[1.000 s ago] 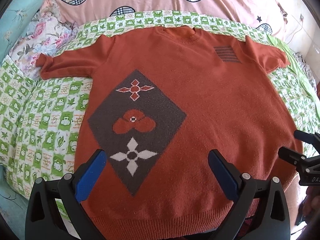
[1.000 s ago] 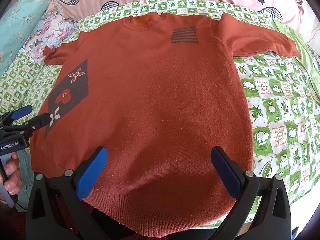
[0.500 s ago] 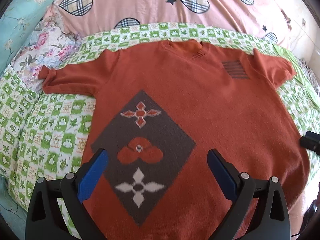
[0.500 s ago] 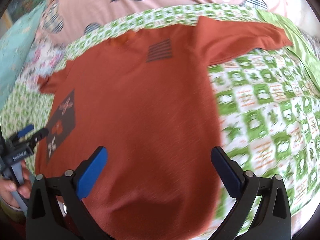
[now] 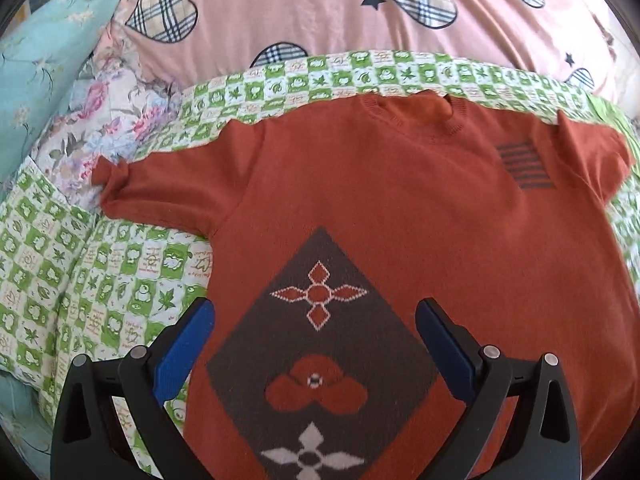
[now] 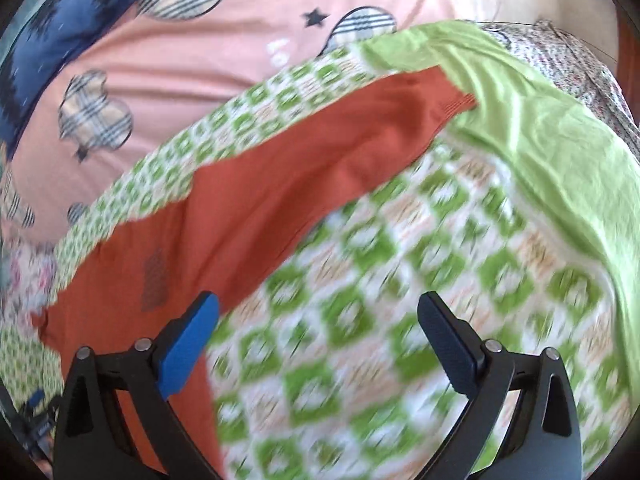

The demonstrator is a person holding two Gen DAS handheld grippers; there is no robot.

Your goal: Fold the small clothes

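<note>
A rust-orange short-sleeved sweater lies flat, front up, on a green-and-white checked sheet. It has a dark diamond panel with flower motifs and a striped chest patch. My left gripper is open and empty above the diamond panel. My right gripper is open and empty above the sheet, beside the sweater's right side; the right sleeve stretches up to the right. That view is motion-blurred.
A pink quilt with plaid hearts lies behind the sweater. A floral cloth and a teal pillow lie at the left. A plain lime-green cloth lies past the right sleeve.
Both grippers moved forward over the sweater. The right one swung right, off the sweater's body, and now looks at the right sleeve and the sheet. Both stayed open.
</note>
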